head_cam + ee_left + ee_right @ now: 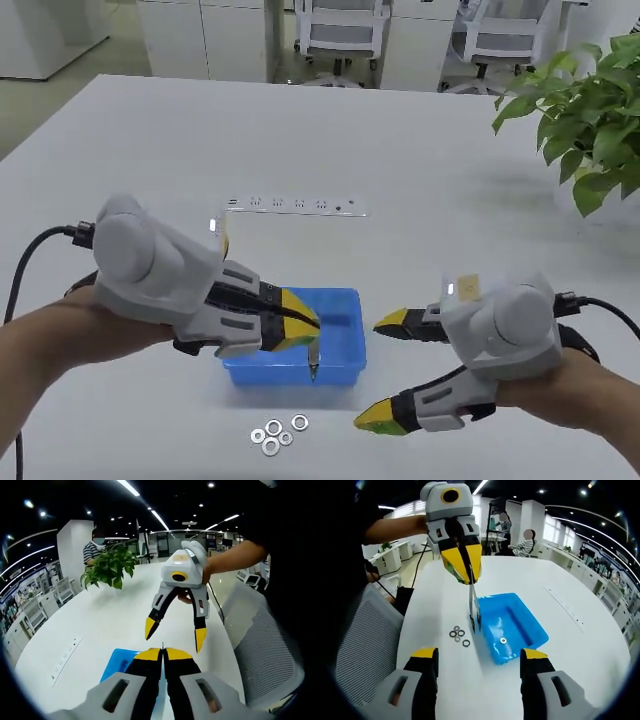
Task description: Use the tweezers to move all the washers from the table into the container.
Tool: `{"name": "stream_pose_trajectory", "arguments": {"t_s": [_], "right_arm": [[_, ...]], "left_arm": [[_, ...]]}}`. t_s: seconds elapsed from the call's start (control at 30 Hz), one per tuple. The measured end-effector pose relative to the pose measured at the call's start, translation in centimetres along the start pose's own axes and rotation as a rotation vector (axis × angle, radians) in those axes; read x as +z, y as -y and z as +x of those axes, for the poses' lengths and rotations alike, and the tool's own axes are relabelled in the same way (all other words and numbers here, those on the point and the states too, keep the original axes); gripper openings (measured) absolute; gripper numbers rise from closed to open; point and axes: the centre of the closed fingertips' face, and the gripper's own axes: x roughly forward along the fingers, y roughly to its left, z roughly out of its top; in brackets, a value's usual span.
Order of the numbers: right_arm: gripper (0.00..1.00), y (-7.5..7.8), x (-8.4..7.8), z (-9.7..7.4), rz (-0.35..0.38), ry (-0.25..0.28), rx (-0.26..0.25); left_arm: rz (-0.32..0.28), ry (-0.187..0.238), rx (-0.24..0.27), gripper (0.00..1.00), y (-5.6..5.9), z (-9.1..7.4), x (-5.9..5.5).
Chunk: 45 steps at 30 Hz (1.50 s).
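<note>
Head view: tweezers (312, 366) perhaps above container (272, 375)

grey left tool (310, 325) and right tool (377, 373), yellow-tipped, black cables (22, 275).

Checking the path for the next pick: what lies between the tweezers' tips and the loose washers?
Just bare table, in the right gripper view: the tweezers hang at the container rim, the washers a short way off.

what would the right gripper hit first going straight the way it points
Probably the blue container: its near wall lies dead ahead, between the open jaws of the right gripper. The tweezers hang just beside that line, and depth is unclear.
</note>
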Motion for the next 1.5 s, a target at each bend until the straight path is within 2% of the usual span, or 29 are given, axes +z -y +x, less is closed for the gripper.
{"name": "stream_pose_trajectory", "arguments": {"t_s": [0.33, 0.53, 0.83, 1.0, 1.5], "right_arm": [[0.82, -0.3, -0.6, -0.5, 0.035, 0.017, -0.025], [0.89, -0.5, -0.4, -0.5, 0.055, 0.041, -0.025], [1.0, -1.0, -0.6, -0.3, 0.076, 0.042, -0.031], [1.0, -1.0, -0.7, -0.4, 0.085, 0.051, -0.035], [1.0, -2.0, -1.5, 0.0, 0.093, 0.021, -0.007]], "left_arm": [[-0.013, -0.018, -0.007, 0.06, 1.2, 0.5, -1.3], [-0.024, -0.023, -0.008, 0.06, 1.5, 0.5, -1.8], [-0.04, -0.033, -0.007, 0.06, 2.1, 0.7, -2.7], [-0.043, -0.043, -0.015, 0.06, 2.3, 1.0, -3.3], [-0.053, -0.049, -0.022, 0.06, 2.4, 1.4, -4.5]]}}
